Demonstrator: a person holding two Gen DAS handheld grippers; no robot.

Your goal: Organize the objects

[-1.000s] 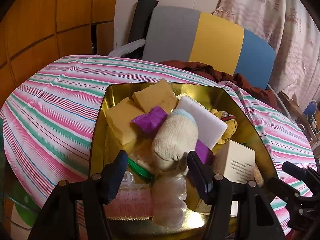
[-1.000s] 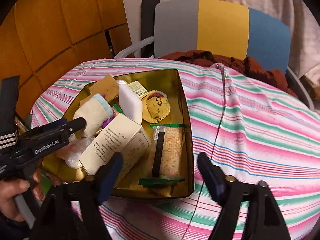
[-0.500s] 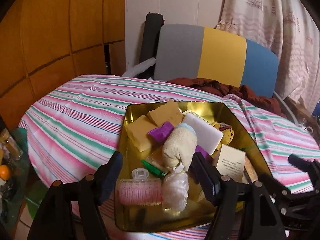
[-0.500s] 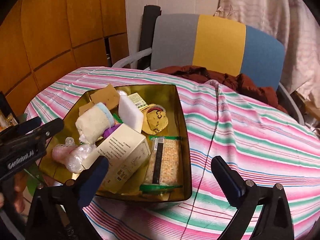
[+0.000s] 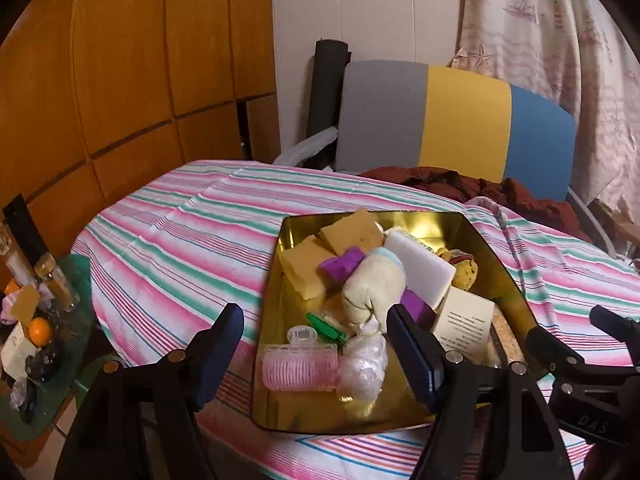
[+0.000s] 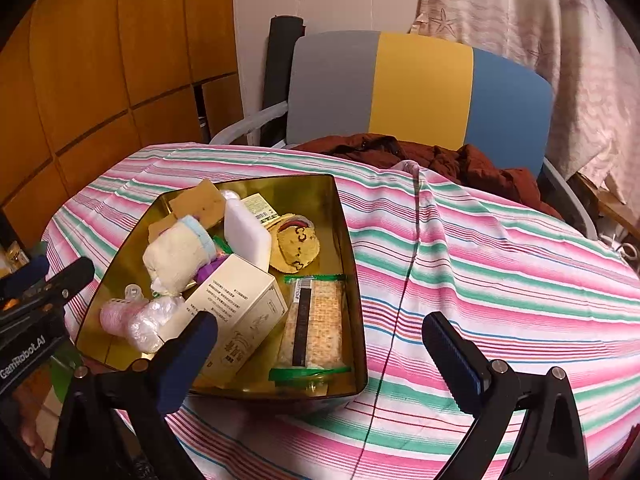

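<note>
The gold tray [image 6: 348, 240] sits at the near edge of the striped table [image 6: 500, 280], crammed with a box [image 6: 240, 304], sock roll [image 6: 178, 256], cracker pack [image 6: 316, 320] and pink roller [image 5: 300, 366]. A nudge could be enough to tip the tray off, or neighbours may be dragged out with a pick. Both the left gripper [image 5: 316, 354] and right gripper [image 6: 320, 360] are held wide apart, empty, nothing touched

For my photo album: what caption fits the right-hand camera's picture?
Open right gripper poised before a gold tray crammed with household odds and ends.
</note>
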